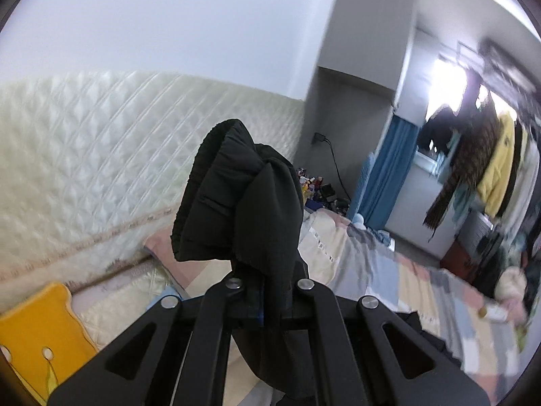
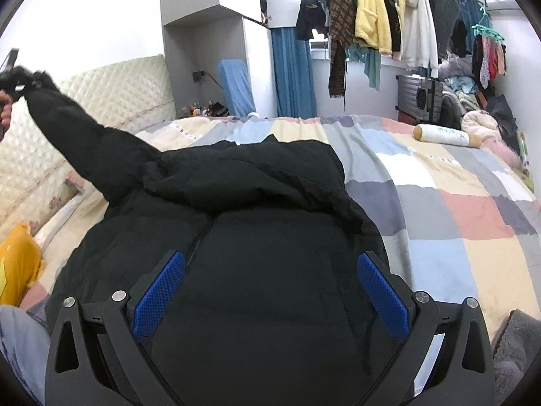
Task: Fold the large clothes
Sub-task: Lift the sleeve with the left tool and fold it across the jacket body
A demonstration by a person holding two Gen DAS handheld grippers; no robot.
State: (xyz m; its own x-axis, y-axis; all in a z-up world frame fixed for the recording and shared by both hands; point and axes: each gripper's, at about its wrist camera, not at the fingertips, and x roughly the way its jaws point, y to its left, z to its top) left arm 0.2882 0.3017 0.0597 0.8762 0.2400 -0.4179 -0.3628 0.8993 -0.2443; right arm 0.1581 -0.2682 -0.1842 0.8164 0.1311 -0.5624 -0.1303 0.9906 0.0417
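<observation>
- Right wrist view: black puffer jacket (image 2: 236, 209) lies on the checked bedspread (image 2: 456, 203), sleeve (image 2: 77, 128) raised toward 10 o'clock.
- Left gripper (image 1: 262, 270) is clamped on the cuff (image 1: 233, 196).
- Right gripper (image 2: 270, 291) gapes wide, empty, above the jacket.
- Step, as judged: sleeve fold; next, carry the sleeve across the body.

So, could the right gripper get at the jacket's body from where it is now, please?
Probably yes: the right gripper is open directly over the black jacket on the bed, with nothing between.

You have one black jacket (image 2: 243, 237) on the bed (image 2: 456, 209), one white bolster (image 2: 443, 134) near its far edge, two grippers.
</observation>
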